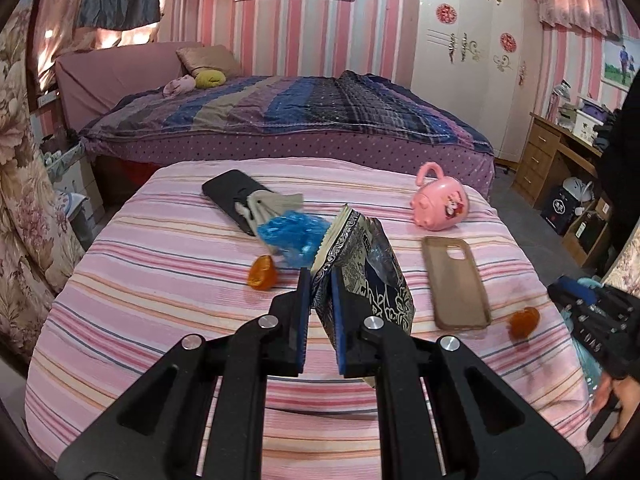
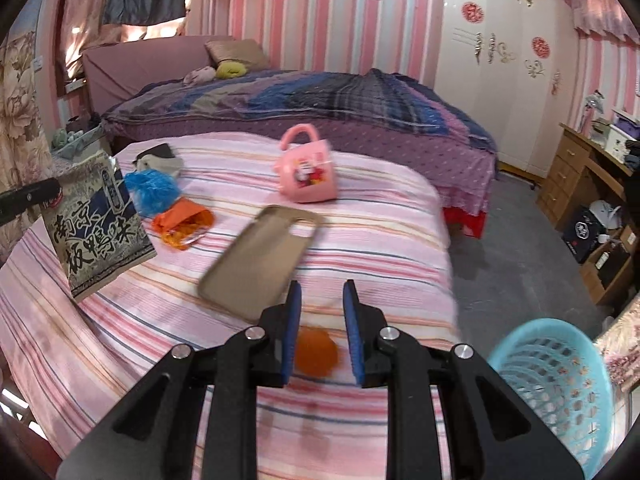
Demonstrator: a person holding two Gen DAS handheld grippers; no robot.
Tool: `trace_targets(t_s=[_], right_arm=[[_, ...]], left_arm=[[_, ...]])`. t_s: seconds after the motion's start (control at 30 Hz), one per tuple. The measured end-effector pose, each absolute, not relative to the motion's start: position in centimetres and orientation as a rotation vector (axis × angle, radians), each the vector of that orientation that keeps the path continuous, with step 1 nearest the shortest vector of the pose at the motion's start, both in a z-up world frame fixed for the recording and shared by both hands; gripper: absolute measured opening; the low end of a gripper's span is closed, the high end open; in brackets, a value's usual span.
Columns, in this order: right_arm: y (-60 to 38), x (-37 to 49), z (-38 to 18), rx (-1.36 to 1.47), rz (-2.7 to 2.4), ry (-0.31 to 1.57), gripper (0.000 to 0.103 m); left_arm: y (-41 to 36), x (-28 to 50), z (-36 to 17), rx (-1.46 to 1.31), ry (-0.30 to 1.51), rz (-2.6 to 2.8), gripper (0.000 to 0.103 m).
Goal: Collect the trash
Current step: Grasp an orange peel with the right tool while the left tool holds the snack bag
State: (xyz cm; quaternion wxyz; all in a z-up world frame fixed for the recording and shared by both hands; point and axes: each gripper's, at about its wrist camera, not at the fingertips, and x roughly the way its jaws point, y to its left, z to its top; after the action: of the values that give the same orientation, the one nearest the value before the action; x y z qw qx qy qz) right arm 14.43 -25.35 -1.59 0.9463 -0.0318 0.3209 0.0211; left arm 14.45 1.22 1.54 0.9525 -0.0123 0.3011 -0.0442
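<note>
Left cam: left tongs (image 1: 320,300) were clamped on a dark snack bag (image 1: 368,280), lifted above the striped bed (image 1: 160,280). Right cam: right tongs (image 2: 322,320) had an orange wrapper (image 2: 316,352) sitting between them; couldn't tell if they pinched it. Blue basket (image 2: 560,380) sat right beside.

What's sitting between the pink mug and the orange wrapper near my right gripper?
In the right wrist view, the tan phone case lies face-down between the pink mug and the orange wrapper; the rest is bare striped sheet.
</note>
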Motion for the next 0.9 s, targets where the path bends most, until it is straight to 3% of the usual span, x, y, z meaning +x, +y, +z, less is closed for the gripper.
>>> trace_targets(t_s=[0.1, 0.17, 0.43, 0.5, 0.53, 0.57, 0.9], right_arm=[[-27.6, 14.0, -1.8, -0.054, 0.029, 0.664, 0.022], [-28.8, 13.8, -2.1, -0.041, 0.020, 0.674, 0.016], [-32.1, 14.0, -4.0, 0.018, 0.016, 0.719, 0.018], [-32.1, 14.1, -4.4, 0.030, 0.022, 0.718, 0.035], [-31.9, 14.1, -4.5, 0.037, 0.026, 0.704, 0.057], [-31.6, 14.3, -4.8, 0.038, 0.031, 0.700, 0.067], [-26.7, 18.0, -7.0, -0.024, 0.104, 0.806, 0.063]], left_arm=[[-0.1, 14.3, 1.1, 0.004, 0.618, -0.093, 0.009], [-0.5, 14.4, 0.8, 0.005, 0.629, -0.096, 0.009], [-1.0, 14.7, -0.1, 0.022, 0.661, -0.084, 0.009], [-0.9, 14.8, -0.4, 0.017, 0.674, -0.081, 0.009], [-0.9, 14.8, -0.5, 0.016, 0.676, -0.079, 0.009], [-0.9, 14.9, -0.6, 0.016, 0.678, -0.078, 0.009], [-0.4, 15.0, -1.0, 0.026, 0.684, -0.057, 0.009]])
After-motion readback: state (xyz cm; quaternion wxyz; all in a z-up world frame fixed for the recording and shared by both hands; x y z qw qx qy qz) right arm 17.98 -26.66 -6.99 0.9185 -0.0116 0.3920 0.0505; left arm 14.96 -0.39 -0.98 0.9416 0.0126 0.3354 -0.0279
